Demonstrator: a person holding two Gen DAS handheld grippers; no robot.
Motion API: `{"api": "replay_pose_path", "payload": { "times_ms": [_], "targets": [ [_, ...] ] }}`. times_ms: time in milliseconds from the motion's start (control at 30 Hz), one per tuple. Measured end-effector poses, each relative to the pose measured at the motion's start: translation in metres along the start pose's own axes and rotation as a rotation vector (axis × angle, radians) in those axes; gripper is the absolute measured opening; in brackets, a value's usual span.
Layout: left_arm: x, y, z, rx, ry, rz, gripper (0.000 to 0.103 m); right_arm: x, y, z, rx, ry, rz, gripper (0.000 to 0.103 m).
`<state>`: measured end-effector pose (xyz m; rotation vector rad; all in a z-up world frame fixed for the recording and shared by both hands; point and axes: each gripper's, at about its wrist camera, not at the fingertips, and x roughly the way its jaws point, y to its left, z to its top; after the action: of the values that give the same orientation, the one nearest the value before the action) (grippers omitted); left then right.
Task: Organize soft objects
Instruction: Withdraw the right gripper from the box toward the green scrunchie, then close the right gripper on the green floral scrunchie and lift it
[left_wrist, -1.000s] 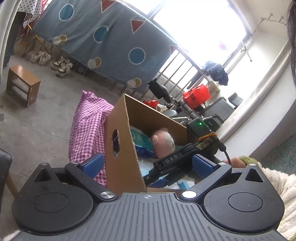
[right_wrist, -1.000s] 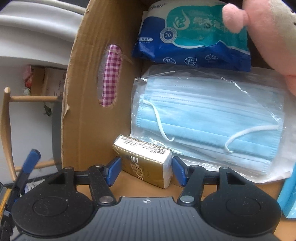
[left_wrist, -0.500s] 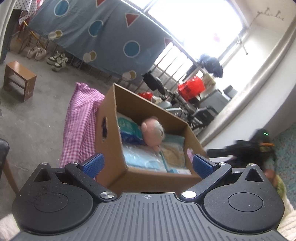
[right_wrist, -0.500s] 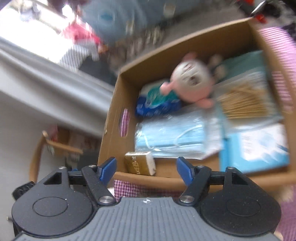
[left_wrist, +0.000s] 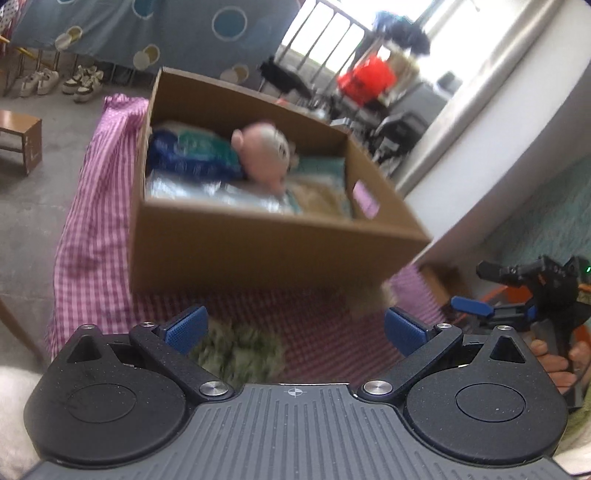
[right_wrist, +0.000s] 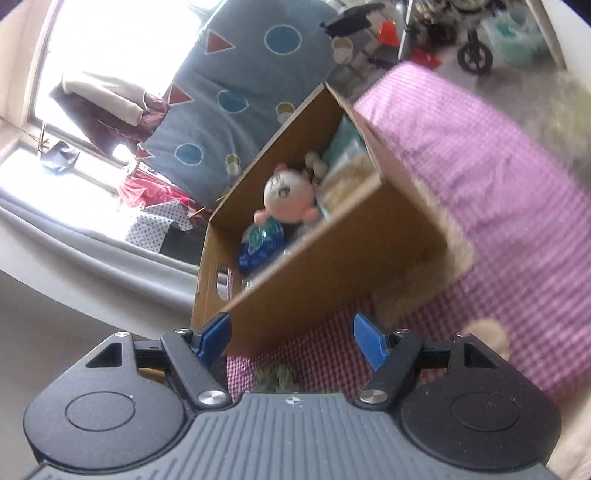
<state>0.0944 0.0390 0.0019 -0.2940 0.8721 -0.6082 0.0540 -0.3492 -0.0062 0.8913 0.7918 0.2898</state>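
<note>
Left wrist: green plush (left_wrist: 236, 350) between jaws (untouched)

My left hand-held gripper (left_wrist: 293, 328) stands wide open over the pink checked cloth (left_wrist: 96, 236), nothing between its 2 blue pads (left_wrist: 184, 326). Ahead sits the cardboard box (left_wrist: 258, 251), holding a pink plush doll (left_wrist: 264, 155) and a blue tissue pack (left_wrist: 192, 157). A blurred green fluffy thing (left_wrist: 240, 350) lies just below. My right hand-held gripper (left_wrist: 480, 308) shows at the right edge.
</note>
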Motion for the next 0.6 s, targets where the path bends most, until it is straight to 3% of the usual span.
{"api": "replay_pose_path", "payload": {
  "times_ms": [133,267,467,600],
  "targets": [
    [0.012,-0.006,-0.016,0.064,0.062,0.116,0.102,0.039,-0.004,-0.020,-0.023,0.085,-0.013,0.076],
    [0.025,-0.010,-0.027,0.116,0.099,0.179,0.102,0.090,0.023,-0.038,-0.146,0.177,-0.004,0.072],
    [0.044,-0.007,-0.033,0.155,0.116,0.224,0.097,0.151,0.071,-0.061,-0.427,0.220,-0.099,0.060],
    [0.055,-0.007,-0.034,0.182,0.126,0.255,0.091,0.176,0.079,-0.075,-0.511,0.258,-0.134,0.055]
  ]
}}
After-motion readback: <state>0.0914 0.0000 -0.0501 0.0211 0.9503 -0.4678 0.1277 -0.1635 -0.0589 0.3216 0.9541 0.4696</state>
